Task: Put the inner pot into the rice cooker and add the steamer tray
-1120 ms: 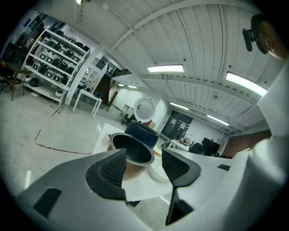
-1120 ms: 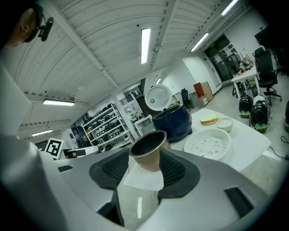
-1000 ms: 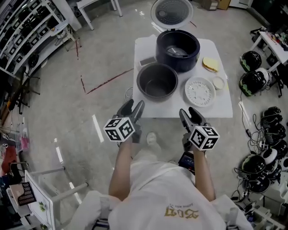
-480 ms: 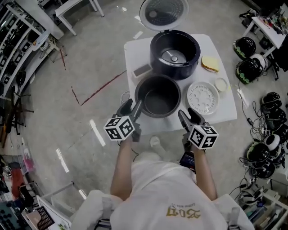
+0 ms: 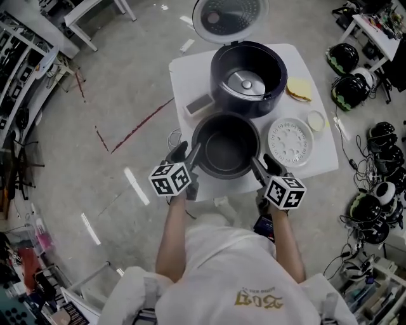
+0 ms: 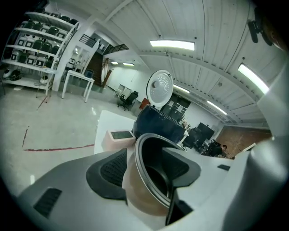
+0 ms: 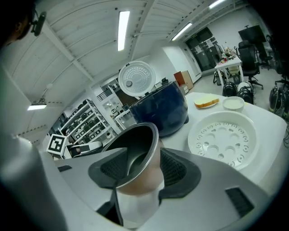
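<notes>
The dark inner pot (image 5: 225, 146) stands on the white table (image 5: 184, 73) just in front of the black rice cooker (image 5: 246, 76), whose lid (image 5: 229, 16) is up. The white perforated steamer tray (image 5: 290, 141) lies to the pot's right. My left gripper (image 5: 188, 152) is at the pot's left rim and my right gripper (image 5: 264, 164) at its right rim. In the left gripper view the pot's rim (image 6: 149, 171) passes between the spread jaws of the left gripper (image 6: 146, 167). In the right gripper view the right gripper (image 7: 142, 169) likewise straddles the pot's rim (image 7: 144, 153). Neither gripper's pads press on it.
A small flat box (image 5: 198, 105) lies left of the cooker. A yellowish bun (image 5: 299, 89) and a small white dish (image 5: 316, 120) sit at the table's right. Helmets and cables (image 5: 380, 184) crowd the floor to the right; shelving (image 5: 25, 95) stands at the left.
Both grippers have moved forward and down from short of the table's front edge to the inner pot; their jaws now sit over its left and right rim.
</notes>
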`<state>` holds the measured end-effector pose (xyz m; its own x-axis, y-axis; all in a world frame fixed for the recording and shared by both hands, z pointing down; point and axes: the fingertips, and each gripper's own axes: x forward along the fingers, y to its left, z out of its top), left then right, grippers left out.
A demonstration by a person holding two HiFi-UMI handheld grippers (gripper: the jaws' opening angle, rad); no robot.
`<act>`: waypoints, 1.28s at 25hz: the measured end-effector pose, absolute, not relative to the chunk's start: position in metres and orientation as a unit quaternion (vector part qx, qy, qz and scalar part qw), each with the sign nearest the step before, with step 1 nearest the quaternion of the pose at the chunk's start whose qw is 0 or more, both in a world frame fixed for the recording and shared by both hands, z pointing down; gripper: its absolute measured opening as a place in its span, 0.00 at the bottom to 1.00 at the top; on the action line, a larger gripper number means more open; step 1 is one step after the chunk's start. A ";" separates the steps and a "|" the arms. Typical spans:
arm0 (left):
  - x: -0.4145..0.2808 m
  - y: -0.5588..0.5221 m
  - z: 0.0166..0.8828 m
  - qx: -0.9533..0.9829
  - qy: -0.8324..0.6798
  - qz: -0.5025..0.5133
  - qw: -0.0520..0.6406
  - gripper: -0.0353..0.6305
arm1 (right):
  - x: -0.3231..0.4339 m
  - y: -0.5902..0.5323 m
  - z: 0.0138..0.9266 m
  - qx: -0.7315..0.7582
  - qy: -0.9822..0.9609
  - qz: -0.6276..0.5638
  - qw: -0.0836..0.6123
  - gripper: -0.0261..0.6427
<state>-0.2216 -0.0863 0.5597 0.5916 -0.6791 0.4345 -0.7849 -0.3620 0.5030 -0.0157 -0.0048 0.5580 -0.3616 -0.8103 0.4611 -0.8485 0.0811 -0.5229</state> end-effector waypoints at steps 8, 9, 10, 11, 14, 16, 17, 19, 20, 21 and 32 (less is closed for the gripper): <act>-0.214 -0.105 0.575 0.823 -0.420 0.091 0.371 0.38 | -0.015 -0.022 0.572 0.577 -0.719 0.385 0.043 0.38; -0.212 -0.106 0.577 0.824 -0.415 0.092 0.375 0.37 | -0.014 -0.024 0.573 0.580 -0.717 0.385 0.042 0.37; -0.209 -0.106 0.580 0.824 -0.411 0.094 0.379 0.37 | -0.013 -0.024 0.574 0.581 -0.715 0.387 0.042 0.35; -0.207 -0.105 0.582 0.823 -0.409 0.097 0.381 0.37 | -0.012 -0.023 0.576 0.581 -0.714 0.388 0.043 0.35; -0.204 -0.106 0.586 0.822 -0.410 0.100 0.383 0.34 | -0.010 -0.023 0.581 0.583 -0.712 0.389 0.044 0.33; -0.206 -0.108 0.586 0.821 -0.414 0.096 0.382 0.29 | -0.011 -0.024 0.583 0.585 -0.709 0.391 0.046 0.30; -0.207 -0.108 0.587 0.820 -0.414 0.093 0.384 0.26 | -0.012 -0.024 0.584 0.584 -0.708 0.394 0.047 0.31; -0.207 -0.107 0.587 0.818 -0.413 0.087 0.392 0.21 | -0.015 -0.025 0.586 0.582 -0.707 0.398 0.050 0.29; -0.206 -0.107 0.587 0.817 -0.413 0.086 0.394 0.19 | -0.016 -0.026 0.587 0.582 -0.707 0.399 0.052 0.25; -0.205 -0.107 0.587 0.816 -0.414 0.087 0.394 0.19 | -0.016 -0.026 0.587 0.584 -0.706 0.398 0.053 0.24; -0.205 -0.105 0.586 0.810 -0.419 0.088 0.400 0.18 | -0.013 -0.025 0.586 0.590 -0.695 0.410 0.034 0.22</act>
<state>-0.2046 -0.1049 0.5860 0.6331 -0.6092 0.4776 -0.7497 -0.3291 0.5741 -0.0132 -0.0248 0.5856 -0.3025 -0.7914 0.5313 -0.8478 -0.0313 -0.5294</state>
